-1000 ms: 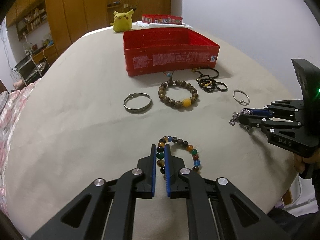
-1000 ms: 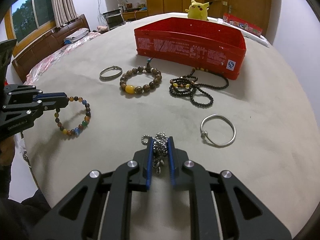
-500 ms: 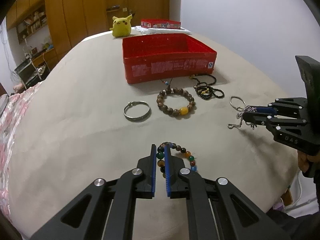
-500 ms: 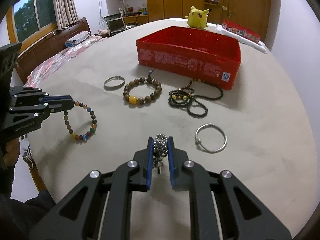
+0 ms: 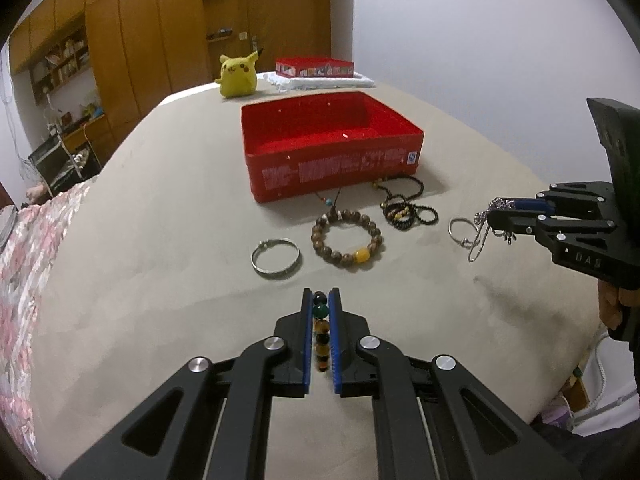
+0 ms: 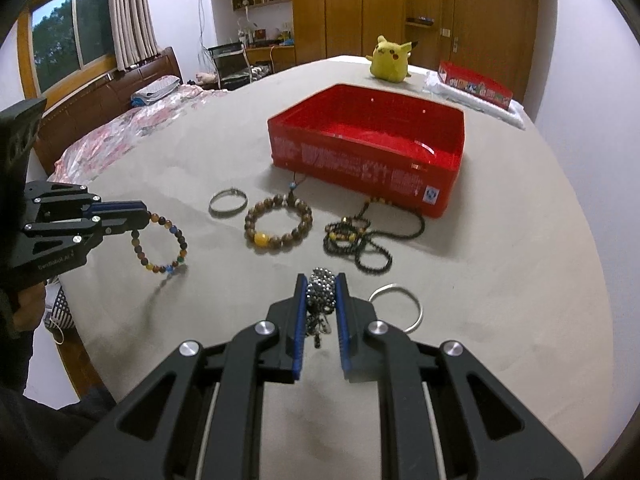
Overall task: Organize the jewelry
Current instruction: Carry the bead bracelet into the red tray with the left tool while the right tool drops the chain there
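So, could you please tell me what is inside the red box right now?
The red box shows only bare red floor and walls; no jewelry is visible inside. Its near wall hides a strip of floor just behind it in both views, so that strip cannot be checked.

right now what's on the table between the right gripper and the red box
In the right wrist view, the black bead necklace lies coiled between the right gripper and the red box; a thin silver bangle sits just beside the fingers.

Home bedroom: bed point(image 6: 120, 120), wardrobes point(image 6: 360, 4).
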Tool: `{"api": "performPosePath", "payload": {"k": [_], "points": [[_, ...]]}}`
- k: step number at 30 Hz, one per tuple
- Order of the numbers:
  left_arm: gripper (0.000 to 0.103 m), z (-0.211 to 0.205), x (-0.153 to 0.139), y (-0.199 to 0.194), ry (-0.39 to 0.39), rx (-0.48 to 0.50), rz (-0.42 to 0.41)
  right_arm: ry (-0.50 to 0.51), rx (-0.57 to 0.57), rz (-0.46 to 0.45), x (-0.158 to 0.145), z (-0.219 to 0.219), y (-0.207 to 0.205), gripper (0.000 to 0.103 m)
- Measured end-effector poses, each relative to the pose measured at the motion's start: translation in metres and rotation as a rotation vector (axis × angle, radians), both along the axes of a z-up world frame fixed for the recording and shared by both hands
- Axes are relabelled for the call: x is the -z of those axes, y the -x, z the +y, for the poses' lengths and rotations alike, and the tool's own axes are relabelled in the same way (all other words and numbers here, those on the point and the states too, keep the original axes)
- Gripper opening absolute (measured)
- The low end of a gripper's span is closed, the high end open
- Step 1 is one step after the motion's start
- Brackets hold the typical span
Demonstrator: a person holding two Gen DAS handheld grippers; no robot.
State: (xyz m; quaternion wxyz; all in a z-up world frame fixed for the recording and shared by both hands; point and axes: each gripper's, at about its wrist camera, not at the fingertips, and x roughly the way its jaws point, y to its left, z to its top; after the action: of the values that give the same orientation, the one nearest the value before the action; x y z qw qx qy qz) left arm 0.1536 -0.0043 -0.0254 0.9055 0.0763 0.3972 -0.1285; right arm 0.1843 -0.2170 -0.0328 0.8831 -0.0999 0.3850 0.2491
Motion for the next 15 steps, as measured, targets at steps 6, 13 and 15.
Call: {"api": "performPosePath", "payload": {"k": [6,13,15], "points": [[0.007,-0.002,-0.01,-0.006,-0.022,0.01,-0.024,0.014,-0.014,-0.029,-0.013,0.001,-0.004,0.012],[0.007,-0.003,-0.021,-0.015,-0.017,0.023,-0.031,0.017,-0.038,-0.032,-0.022,0.004,-0.014,0.012],[0.007,-0.003,-0.025,-0.019,-0.018,0.025,-0.036,0.022,-0.044,-0.033,-0.024,0.005,-0.017,0.012]]}}
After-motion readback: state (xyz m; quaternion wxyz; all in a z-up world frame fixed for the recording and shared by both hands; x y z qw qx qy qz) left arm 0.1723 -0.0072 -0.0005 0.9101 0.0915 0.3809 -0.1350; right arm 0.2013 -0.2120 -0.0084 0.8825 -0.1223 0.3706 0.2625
